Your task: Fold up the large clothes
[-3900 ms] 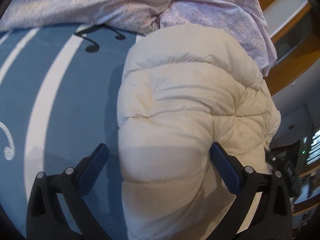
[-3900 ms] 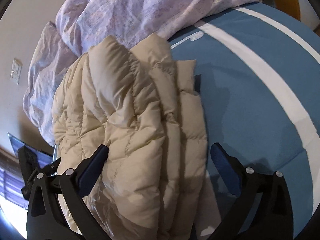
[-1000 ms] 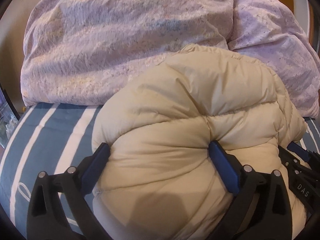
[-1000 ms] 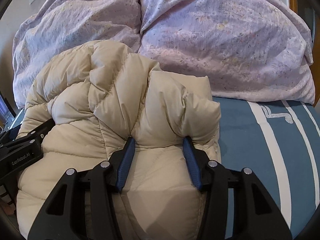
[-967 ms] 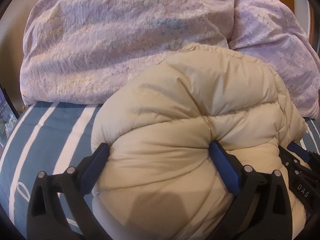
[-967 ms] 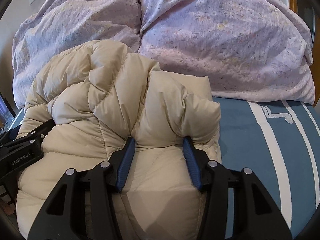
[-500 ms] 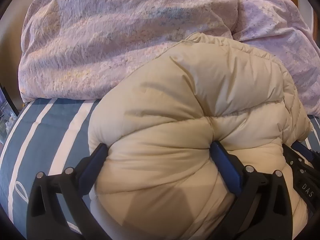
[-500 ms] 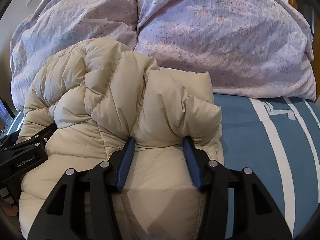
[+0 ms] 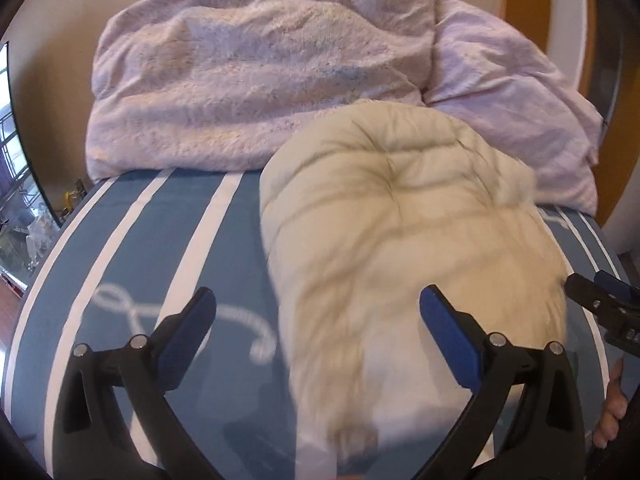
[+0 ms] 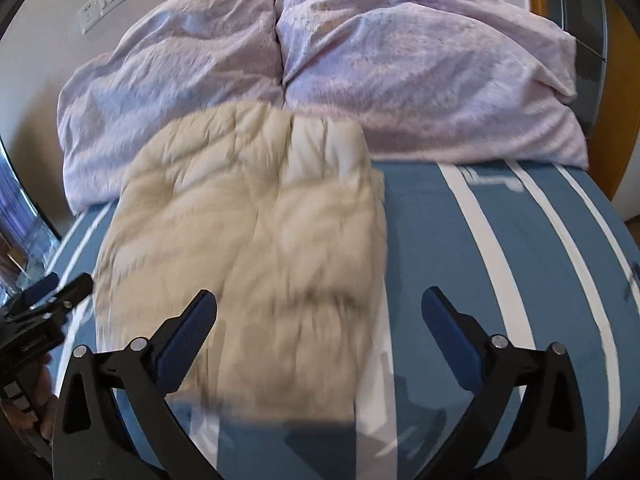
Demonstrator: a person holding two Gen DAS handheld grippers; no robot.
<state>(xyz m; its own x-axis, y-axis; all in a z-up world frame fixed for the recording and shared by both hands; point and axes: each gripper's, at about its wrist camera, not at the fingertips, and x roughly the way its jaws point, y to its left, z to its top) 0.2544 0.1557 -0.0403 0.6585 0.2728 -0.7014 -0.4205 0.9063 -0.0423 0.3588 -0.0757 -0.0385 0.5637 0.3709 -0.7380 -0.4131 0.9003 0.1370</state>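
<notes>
The right tongs have just sprung wide, letting go of the cream puffer jacket they pinched a second ago; both tongs now sit back from it, so the fold looks finished. The jacket lies bundled mid-frame on the striped bed below the lilac duvet. The left tongs gape too, gripping nothing, the jacket's near end only showing between them.

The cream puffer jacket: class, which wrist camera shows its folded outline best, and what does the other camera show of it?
The right wrist view: the cream puffer jacket lies there as a blurred but almost complete bundle on the striped bedsheet. The left wrist view shows it closer, its near end blurred and one edge behind that gripper's finger.
</notes>
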